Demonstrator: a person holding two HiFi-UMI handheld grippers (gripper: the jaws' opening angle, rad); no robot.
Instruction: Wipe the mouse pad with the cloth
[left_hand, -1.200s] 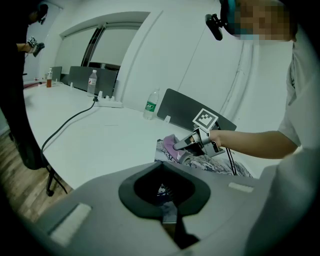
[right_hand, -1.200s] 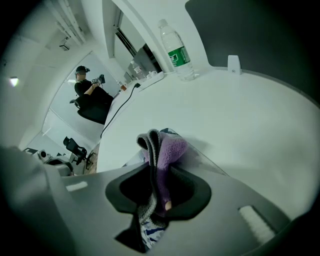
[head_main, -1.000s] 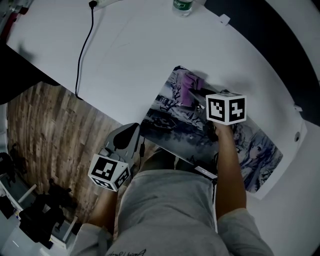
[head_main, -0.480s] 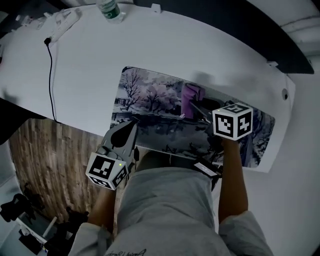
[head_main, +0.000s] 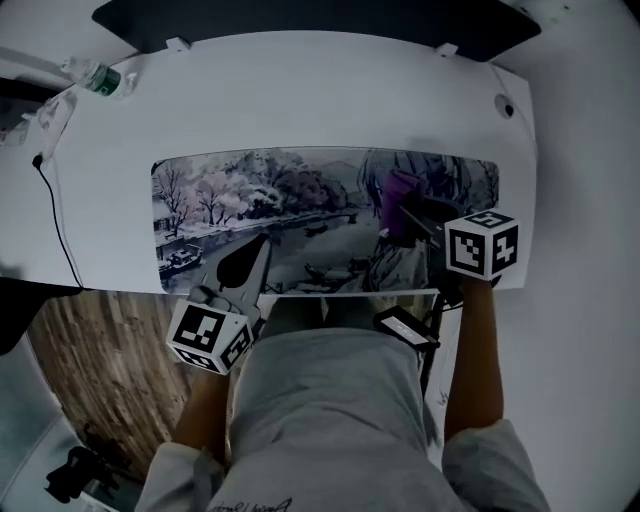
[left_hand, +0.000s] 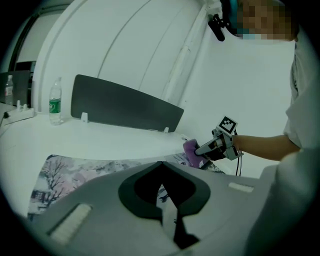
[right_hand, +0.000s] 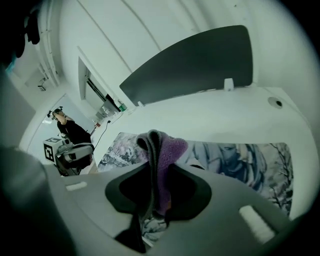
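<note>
The long printed mouse pad (head_main: 250, 200) lies across the white desk (head_main: 300, 100). My right gripper (head_main: 412, 212) is shut on a purple cloth (head_main: 398, 195) over the pad's right-hand part. In the right gripper view the cloth (right_hand: 167, 150) sticks up out of the closed jaws of my right gripper (right_hand: 156, 172), with the pad (right_hand: 240, 160) beyond. My left gripper (head_main: 258, 252) is shut on nothing and hovers at the pad's front edge. The left gripper view has its own gripper (left_hand: 161, 165), the pad (left_hand: 75, 170), the right gripper (left_hand: 207, 147) and the cloth (left_hand: 190, 150).
A dark divider panel (head_main: 300, 20) runs along the desk's far edge. A water bottle (head_main: 100, 78) stands at the far left, and a black cable (head_main: 55, 215) hangs off the left side. A cable hole (head_main: 508, 108) sits at the far right. Wooden floor (head_main: 90, 370) shows lower left.
The head view has swung, so the pad now lies level across the frame. The right gripper with the cloth has moved from the pad's left end towards its right. The left gripper stays shut at the front edge.
</note>
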